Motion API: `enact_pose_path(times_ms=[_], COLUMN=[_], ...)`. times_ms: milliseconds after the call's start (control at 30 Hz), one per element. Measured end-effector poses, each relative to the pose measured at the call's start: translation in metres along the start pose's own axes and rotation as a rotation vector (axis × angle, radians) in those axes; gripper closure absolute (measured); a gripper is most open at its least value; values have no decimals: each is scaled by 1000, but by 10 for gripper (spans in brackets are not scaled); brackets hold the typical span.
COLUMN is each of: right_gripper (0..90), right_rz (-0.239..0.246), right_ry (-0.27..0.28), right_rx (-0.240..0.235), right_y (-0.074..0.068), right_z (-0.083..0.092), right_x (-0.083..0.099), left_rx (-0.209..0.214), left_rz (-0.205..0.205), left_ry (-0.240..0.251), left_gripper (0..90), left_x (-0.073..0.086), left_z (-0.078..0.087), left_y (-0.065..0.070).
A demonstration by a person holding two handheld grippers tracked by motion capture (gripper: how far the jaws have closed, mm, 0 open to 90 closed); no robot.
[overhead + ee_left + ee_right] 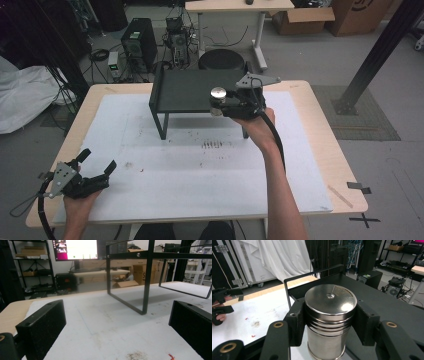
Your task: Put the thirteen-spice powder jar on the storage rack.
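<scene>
My right gripper [218, 102] is shut on a round metal canister [218, 93] with a shiny lid, held upright in the air at the front edge of a black raised shelf [186, 90]. In the right gripper view the canister [330, 315] is clamped between both black pads [297, 320], with the shelf top [387, 305] just behind it. My left gripper [98, 161] rests near the table's front left corner, jaws open and nothing between them. In the left gripper view its pads [42, 325] frame the white mat [110, 330] and the shelf's legs [146, 290].
A white mat [200, 170] covers most of the wooden table [320, 125]; it has small dark specks near the middle. Behind the table stand computer towers [137, 42], cables, a round black stool [221, 60] and another desk. A black post [380, 50] rises at the right.
</scene>
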State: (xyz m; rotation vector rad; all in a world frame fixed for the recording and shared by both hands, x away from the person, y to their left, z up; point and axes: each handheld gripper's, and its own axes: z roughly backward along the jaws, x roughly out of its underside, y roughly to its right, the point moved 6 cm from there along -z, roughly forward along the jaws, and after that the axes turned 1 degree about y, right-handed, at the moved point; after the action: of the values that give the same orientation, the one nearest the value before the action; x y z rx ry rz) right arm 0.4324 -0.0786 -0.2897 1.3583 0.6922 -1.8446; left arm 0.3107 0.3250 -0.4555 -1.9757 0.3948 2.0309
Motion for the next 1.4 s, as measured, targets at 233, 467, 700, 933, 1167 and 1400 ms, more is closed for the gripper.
enact_pose_path(times_ms=[233, 467, 700, 933, 1167, 1400], right_gripper=[491, 491, 491, 491, 491, 491], right_rz=[-5, -18, -23, -40, -42, -37], right_ry=[1, -7, -10, -11, -28, -34], right_rx=[-5, 0, 2, 9, 24, 37], right_y=[8, 17, 22, 29, 36, 40], right_z=[-12, -27, -40, -49, -57, -60], right_x=[-7, -10, -9, -5, 1, 3], left_rx=[0, 0, 0, 0, 0, 0], left_rz=[2, -1, -2, -3, -2, -2], left_ry=[1, -1, -1, -3, -3, -4], left_gripper=[15, 15, 15, 15, 15, 15], left_x=[0, 0, 0, 0, 0, 0], left_z=[0, 0, 0, 0, 0, 0], left_y=[0, 0, 0, 0, 0, 0])
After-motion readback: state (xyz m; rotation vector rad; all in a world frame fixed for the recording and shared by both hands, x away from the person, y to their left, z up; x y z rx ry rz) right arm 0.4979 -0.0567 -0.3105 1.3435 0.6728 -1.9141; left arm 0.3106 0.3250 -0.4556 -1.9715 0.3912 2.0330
